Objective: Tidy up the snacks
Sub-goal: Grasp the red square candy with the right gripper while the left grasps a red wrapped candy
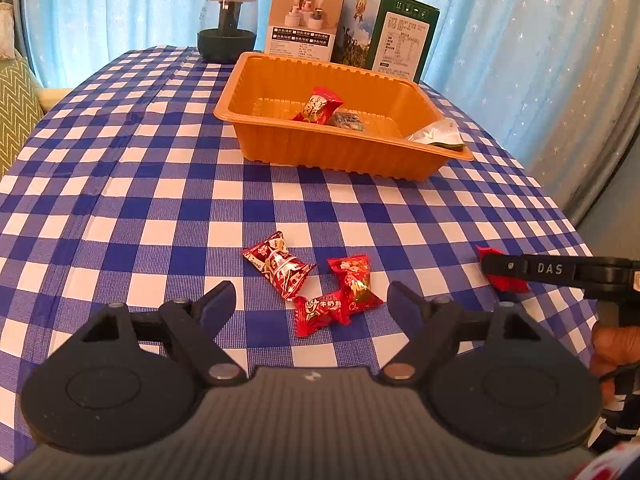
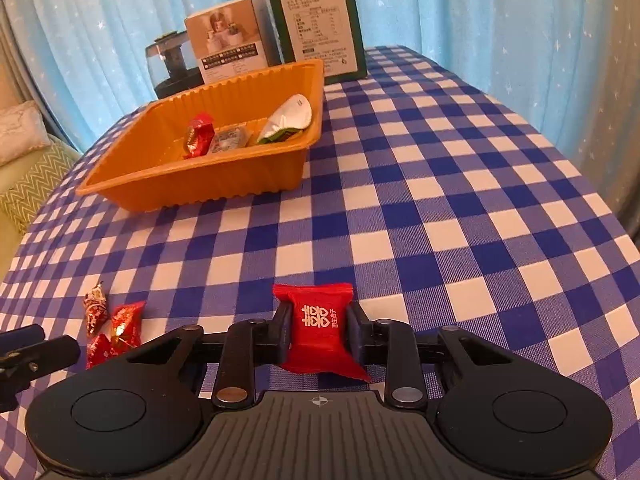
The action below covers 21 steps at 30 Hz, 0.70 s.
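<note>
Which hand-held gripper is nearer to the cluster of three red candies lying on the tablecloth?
Left. The left hand-held gripper stands open right over the three red candies, fingertips flanking them. The right hand-held gripper is off to their side, shut on a separate red candy.

You face pale blue star-dotted curtains [image 1: 500, 40] glowing with daylight behind the blue-checked bench [image 1: 120, 160]; a green zigzag cushion [image 1: 16, 108] sits left.

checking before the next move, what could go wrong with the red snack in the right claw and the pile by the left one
The right claw pinches the red packet by its crinkly wrapper, so it may slip on the way to the orange tray. The open left claw hangs over three clustered candies and could grab several or scatter them.
</note>
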Motion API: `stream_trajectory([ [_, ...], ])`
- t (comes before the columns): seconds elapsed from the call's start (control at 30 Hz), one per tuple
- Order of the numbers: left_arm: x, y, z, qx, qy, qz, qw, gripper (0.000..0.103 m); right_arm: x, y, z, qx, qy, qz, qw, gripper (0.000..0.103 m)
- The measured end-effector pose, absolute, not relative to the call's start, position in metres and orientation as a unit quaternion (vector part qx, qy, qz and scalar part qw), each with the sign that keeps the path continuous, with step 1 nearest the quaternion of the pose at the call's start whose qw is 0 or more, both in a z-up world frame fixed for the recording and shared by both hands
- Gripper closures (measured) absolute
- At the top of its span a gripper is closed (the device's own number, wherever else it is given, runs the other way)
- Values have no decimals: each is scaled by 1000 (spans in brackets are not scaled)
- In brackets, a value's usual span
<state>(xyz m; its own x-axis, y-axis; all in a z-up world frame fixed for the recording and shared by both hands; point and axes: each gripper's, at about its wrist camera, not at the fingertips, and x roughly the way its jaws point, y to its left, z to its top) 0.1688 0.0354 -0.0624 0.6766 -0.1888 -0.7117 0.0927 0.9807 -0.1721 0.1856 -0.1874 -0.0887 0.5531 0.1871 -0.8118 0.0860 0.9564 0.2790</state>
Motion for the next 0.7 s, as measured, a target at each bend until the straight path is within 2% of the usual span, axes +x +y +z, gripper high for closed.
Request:
stream_trajectory([
  [0.13,170,35,-67,-66,400,-79,911,25,185,-184,-84,151,465,37,872,74],
  [0.23,171,32,-70,-53,406,-83,909,36,186,-182,-82,154,464,42,871,74],
  [0.3,173,28,-73,-38,409,-88,907,48,186,-181,-83,156,464,43,871,74],
  [0.4,176,24,-77,-28,415,-98,904,58,187,-182,-83,160,464,43,870,74],
  [0.7,187,26,-82,-32,414,-99,904,64,188,-183,-83,168,462,42,870,74],
])
